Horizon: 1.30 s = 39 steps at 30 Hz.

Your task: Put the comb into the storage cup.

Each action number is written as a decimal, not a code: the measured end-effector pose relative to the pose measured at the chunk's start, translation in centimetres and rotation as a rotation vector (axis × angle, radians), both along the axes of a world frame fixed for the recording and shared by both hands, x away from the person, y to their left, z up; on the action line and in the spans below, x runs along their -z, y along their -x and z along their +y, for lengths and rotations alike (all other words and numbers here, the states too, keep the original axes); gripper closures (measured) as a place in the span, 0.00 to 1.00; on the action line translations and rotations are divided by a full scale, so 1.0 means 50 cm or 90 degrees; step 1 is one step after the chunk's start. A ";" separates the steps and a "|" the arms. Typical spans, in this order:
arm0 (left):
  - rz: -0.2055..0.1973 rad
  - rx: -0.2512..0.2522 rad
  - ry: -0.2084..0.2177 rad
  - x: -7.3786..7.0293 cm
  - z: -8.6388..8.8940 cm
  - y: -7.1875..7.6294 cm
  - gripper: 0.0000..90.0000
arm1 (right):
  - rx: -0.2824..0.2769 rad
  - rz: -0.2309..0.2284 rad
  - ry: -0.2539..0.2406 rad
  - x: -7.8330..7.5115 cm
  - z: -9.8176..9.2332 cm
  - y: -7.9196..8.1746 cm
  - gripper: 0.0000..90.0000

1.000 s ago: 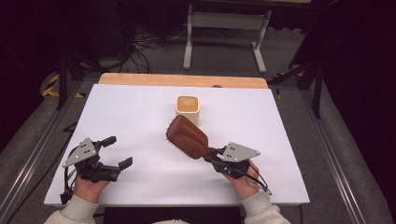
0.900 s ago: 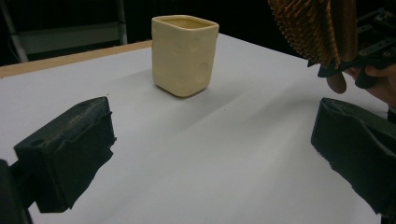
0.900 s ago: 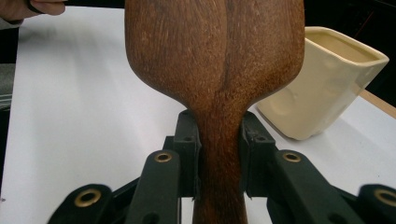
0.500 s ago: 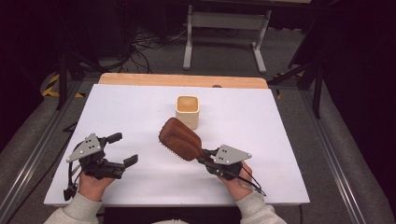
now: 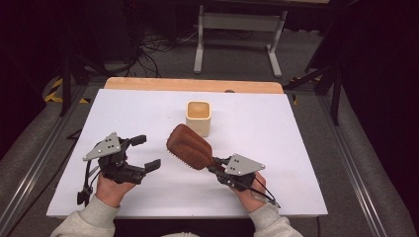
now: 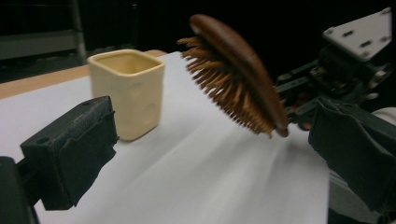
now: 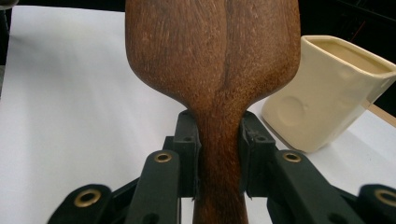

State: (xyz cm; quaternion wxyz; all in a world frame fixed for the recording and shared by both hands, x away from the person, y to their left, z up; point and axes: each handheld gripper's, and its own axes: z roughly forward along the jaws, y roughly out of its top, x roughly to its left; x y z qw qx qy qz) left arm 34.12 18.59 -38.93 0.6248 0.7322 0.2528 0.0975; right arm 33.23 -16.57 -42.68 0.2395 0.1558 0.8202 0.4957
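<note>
The wooden hairbrush is clamped by its handle in the right gripper, head projecting ahead, bristles down, clear of the table. The cream cup stands just beyond. Keep the clamp firm; steer handle-first. The left gripper, jaws apart, hovers empty alongside.

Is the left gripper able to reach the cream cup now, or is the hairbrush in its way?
Probably yes. The left gripper is open and holds nothing, and bare table lies between it and the cream cup. The hairbrush, clamped in the right gripper, hangs beside that path, not across it.
</note>
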 end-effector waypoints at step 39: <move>0.045 0.056 -0.062 -0.004 -0.136 -0.042 0.28 | -0.020 -0.036 0.011 0.000 0.015 0.009 0.80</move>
